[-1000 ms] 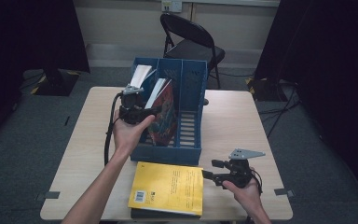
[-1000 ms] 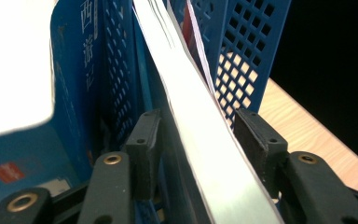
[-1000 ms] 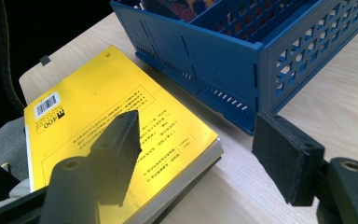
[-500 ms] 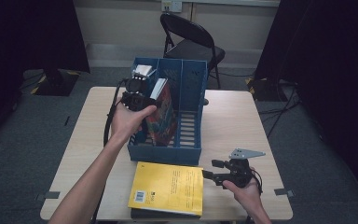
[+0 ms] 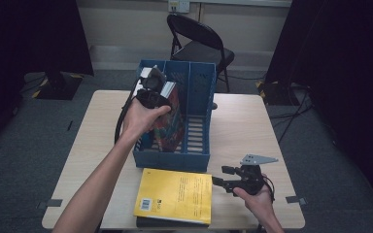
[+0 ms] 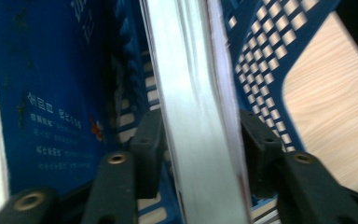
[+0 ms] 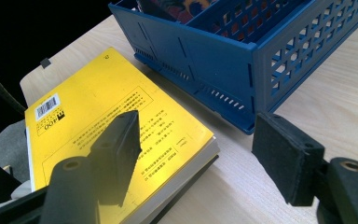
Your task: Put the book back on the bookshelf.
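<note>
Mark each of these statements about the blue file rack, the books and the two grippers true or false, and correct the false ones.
1. The left gripper has a book between its jaws. True.
2. That book stands in the blue file rack. True; it stands leaning in a slot there.
3. The yellow book is upright in the rack. False; it lies flat on the table in front of the rack, on top of a dark book.
4. The right gripper is clamped on the yellow book. False; its jaws stand open with nothing between them, just beside that book's edge.
5. A folding chair stands beyond the table. True.
</note>
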Demonstrator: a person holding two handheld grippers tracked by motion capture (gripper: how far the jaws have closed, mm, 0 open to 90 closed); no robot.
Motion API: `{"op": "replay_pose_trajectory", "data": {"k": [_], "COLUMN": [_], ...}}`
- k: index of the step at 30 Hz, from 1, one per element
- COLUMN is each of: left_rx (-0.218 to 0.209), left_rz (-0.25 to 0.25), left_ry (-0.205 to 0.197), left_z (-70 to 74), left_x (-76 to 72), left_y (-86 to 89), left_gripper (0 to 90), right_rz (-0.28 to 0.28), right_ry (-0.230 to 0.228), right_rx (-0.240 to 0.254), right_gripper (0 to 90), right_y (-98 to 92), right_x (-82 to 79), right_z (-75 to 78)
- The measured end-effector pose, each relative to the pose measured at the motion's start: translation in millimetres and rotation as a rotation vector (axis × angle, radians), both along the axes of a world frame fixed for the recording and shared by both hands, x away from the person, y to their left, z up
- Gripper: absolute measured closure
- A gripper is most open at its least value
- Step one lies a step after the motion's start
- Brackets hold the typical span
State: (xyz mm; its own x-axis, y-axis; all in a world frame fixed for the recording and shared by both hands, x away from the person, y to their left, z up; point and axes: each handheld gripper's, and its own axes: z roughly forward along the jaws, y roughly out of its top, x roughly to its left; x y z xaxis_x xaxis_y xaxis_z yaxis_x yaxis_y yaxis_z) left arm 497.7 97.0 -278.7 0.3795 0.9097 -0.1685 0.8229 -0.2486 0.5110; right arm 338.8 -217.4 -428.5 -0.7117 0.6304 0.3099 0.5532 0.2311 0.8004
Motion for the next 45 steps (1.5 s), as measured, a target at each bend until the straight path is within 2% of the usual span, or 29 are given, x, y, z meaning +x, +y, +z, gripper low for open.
{"op": "replay_pose_trajectory", "data": {"k": [2, 3, 5, 6, 7, 10, 11, 13, 16, 17, 19, 23, 25, 27, 28, 30, 33, 37, 41, 45], "left_rx": [0.019, 0.037, 0.031, 0.065, 0.076, 0.098, 0.105, 0.103, 0.102, 0.104, 0.100, 0.119, 0.112, 0.127, 0.115, 0.113, 0.099, 0.115, 0.092, 0.116], "left_rz": [-0.001, 0.004, 0.005, -0.015, -0.016, -0.003, -0.014, -0.012, -0.010, -0.015, 0.010, 0.025, 0.047, 0.059, 0.073, 0.084, 0.106, 0.121, 0.152, 0.161], "left_ry": [0.034, 0.077, 0.102, 0.121, 0.138, 0.155, 0.159, 0.166, 0.161, 0.147, 0.136, 0.095, 0.087, 0.047, 0.039, 0.049, 0.040, 0.059, 0.059, 0.070], "left_z": [-3.2, -6.3, -6.6, -7.2, -8.1, -5.6, -4.6, -3.6, -2.2, -1.6, -1.3, -1.2, -1.8, -4.4, -4.6, -4.2, -3.1, 0.2, 0.4, 0.6], "left_x": [4.1, 7.5, 9.3, 10.3, 10.6, 12.3, 13.0, 13.4, 11.7, 12.1, 13.5, 17.6, 20.0, 21.5, 23.1, 28.3, 33.5, 41.6, 47.9, 52.4], "left_y": [-1.0, -1.4, -0.6, -1.3, -3.1, -5.7, -6.6, -8.3, -12.6, -13.8, -15.9, -20.5, -21.6, -24.1, -24.7, -25.2, -24.0, -26.2, -23.0, -29.8], "left_gripper": [58.8, 59.9, 61.1, 63.1, 64.1, 68.9, 69.8, 72.2, 73.8, 73.9, 74.1, 74.2, 74.2, 74.2, 74.2, 74.2, 74.2, 74.1, 74.1, 74.1], "right_rz": [0.000, 0.001, 0.002, 0.001, -0.001, -0.002, -0.003, 0.000, -0.001, -0.001, -0.003, -0.002, -0.003, -0.003, -0.003, 0.000, 0.002, 0.003, 0.008, 0.010], "right_ry": [0.001, 0.001, -0.001, -0.002, -0.001, 0.003, 0.003, 0.002, 0.004, 0.003, 0.005, 0.004, 0.004, 0.005, 0.006, 0.003, 0.004, 0.007, 0.007, 0.013], "right_rx": [0.000, -0.001, 0.000, -0.001, -0.001, -0.005, -0.007, -0.007, -0.005, -0.006, -0.008, -0.003, -0.002, -0.001, -0.002, 0.000, 0.001, 0.003, 0.004, 0.004], "right_gripper": [31.7, 31.7, 31.7, 31.7, 31.7, 31.8, 31.8, 31.8, 31.8, 31.8, 31.8, 31.8, 31.8, 31.8, 31.8, 31.8, 31.8, 31.7, 31.7, 31.7], "right_y": [0.1, 0.1, -0.4, -0.6, -0.9, -0.9, -0.6, -0.2, -0.3, -0.6, -1.0, -2.0, -2.6, -2.8, -2.8, -2.7, -2.3, -2.2, -2.1, -1.8], "right_x": [0.1, 0.0, -0.4, -0.4, -0.1, 0.5, 0.4, -0.1, 0.3, 0.4, 0.6, 0.0, 0.4, 0.5, 0.5, -0.2, -0.7, -0.1, -1.1, -1.2], "right_z": [0.0, 0.2, 0.8, 0.7, 0.5, -0.3, -0.4, 0.1, -0.2, -0.4, -0.5, 0.2, 0.1, 0.0, 0.0, 0.3, 0.1, -0.5, -0.3, -1.2]}}
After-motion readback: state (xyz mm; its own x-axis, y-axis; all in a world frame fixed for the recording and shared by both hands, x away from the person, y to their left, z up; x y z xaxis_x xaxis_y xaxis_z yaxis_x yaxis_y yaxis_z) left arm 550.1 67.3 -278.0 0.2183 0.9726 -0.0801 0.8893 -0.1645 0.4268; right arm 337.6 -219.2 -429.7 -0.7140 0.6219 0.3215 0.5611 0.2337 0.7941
